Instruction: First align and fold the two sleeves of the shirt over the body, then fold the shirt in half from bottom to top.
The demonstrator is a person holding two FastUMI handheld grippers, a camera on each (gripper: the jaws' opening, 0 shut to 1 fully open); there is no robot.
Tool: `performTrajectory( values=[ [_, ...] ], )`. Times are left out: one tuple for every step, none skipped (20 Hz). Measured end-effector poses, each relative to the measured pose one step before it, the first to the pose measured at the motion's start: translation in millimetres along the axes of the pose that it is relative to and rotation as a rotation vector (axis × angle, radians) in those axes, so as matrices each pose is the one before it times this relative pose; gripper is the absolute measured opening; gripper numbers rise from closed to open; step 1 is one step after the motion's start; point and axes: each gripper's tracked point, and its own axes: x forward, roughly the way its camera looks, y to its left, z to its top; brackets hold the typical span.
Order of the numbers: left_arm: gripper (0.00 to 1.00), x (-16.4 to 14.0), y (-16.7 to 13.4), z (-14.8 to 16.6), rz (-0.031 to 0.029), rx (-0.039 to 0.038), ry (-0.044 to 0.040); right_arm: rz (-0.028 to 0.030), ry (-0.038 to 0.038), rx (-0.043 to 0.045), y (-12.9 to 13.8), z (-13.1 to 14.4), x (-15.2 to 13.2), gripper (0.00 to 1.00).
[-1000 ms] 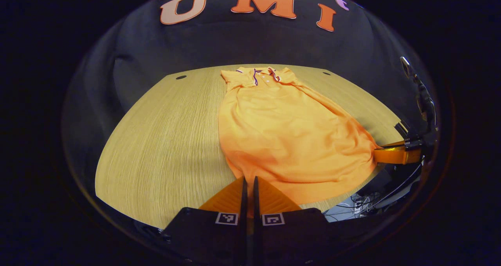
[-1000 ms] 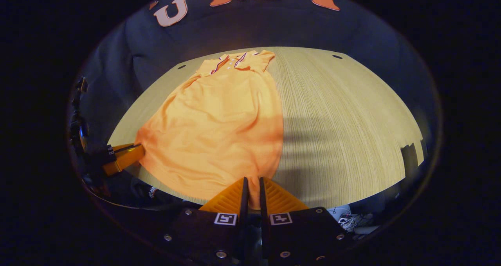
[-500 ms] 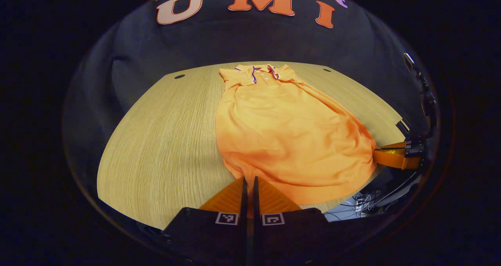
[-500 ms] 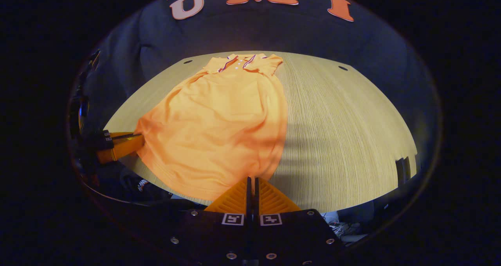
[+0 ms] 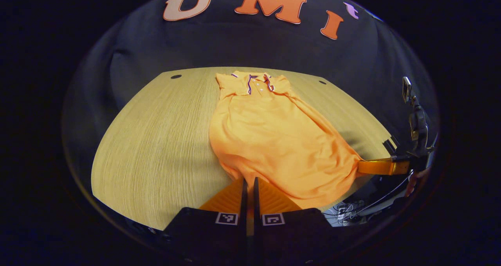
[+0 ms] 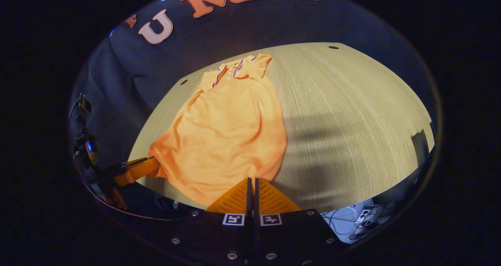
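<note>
My left gripper (image 5: 248,184) has its jaws closed tight on the near hem corner of the orange polo shirt (image 5: 270,140). My right gripper (image 6: 252,184) is likewise clamped on the opposite hem corner; the left gripper view shows it off to the side (image 5: 362,167), pinching the shirt's edge. Hem between the two sags in a shallow curve at the near edge of the wooden surface (image 5: 156,140).

Farther out: body of the shirt lies flat on the surface, rumpled with soft ridges, narrowing toward the collar (image 5: 258,82) and button placket at the far end. Sleeves appear tucked in over the body already, so I judge the bottom-to-top fold is the step in hand.

Handling: thin knit, light, limp, no stiffness; it will droop and wrinkle unless both corners travel level and keep the hem taut. Corners are the right hold.
</note>
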Motion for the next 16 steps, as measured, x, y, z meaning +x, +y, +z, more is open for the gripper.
performTrajectory(
  values=[
    [0.08,-1.44,-1.47,9.54,-0.00185,-0.00406,-0.00996,0.00819,-0.01145,0.00677,0.76,9.21,-1.01,0.00],
    [0.08,-1.43,-0.79,6.76,0.00402,-0.00411,-0.00872,0.01034,-0.00904,0.00578,1.14,5.94,-1.25,0.01],
    [0.08,-0.64,-1.61,6.73,-0.00053,-0.00403,-0.00496,0.02651,-0.00158,0.02881,4.64,7.45,-2.04,0.01],
    [0.08,-0.32,-0.39,6.35,0.00347,-0.00241,-0.01105,0.02564,-0.01774,0.03654,2.22,8.32,-5.18,0.01],
    [0.08,-1.19,-1.34,7.24,0.00015,-0.00144,-0.00887,0.01685,-0.01051,0.02468,1.58,10.19,-2.41,0.00],
    [0.08,0.09,-1.00,6.18,0.00404,-0.00024,-0.01207,-0.00490,-0.01143,0.00131,-2.26,7.16,1.27,0.00],
    [0.08,0.07,-0.73,5.31,0.00259,-0.00043,-0.00714,0.00150,-0.00520,-0.01221,-1.43,6.95,-0.06,0.01],
    [0.08,0.19,-1.05,7.52,0.00396,-0.00093,-0.01039,0.00669,-0.00614,-0.00482,0.90,5.67,-1.67,0.00],
    [0.08,-0.30,-1.62,7.62,-0.00035,-0.00102,-0.01056,0.01311,-0.01030,-0.00162,1.93,7.55,-1.92,0.00],
    [0.08,0.50,-0.73,7.11,0.00350,-0.00125,-0.00939,0.00475,-0.00969,-0.00911,0.15,6.17,-2.92,0.00],
    [0.08,-0.36,-0.94,8.08,0.00139,-0.00253,-0.00919,0.00043,-0.00506,-0.01401,-0.22,4.99,-1.30,0.00],
    [0.08,0.54,-0.40,7.82,0.00304,0.00271,-0.01030,-0.00437,-0.00575,-0.01536,0.39,6.79,-0.05,0.00],
    [0.08,1.46,1.77,7.84,0.00701,0.00854,-0.00532,0.00010,-0.00243,-0.01426,1.39,5.73,-0.04,0.01],
    [0.08,1.11,3.15,5.90,0.01139,0.00781,-0.00166,-0.00194,-0.00488,-0.01116,2.81,8.56,6.15,0.00],
    [0.08,1.97,1.15,6.05,0.00411,0.00217,0.00035,-0.00031,-0.00231,-0.00507,2.22,9.26,5.48,0.01],
    [0.08,1.45,1.60,6.40,-0.00171,-0.00386,-0.00476,-0.00172,-0.00569,-0.00078,2.49,8.59,4.25,0.01]
  ],
)
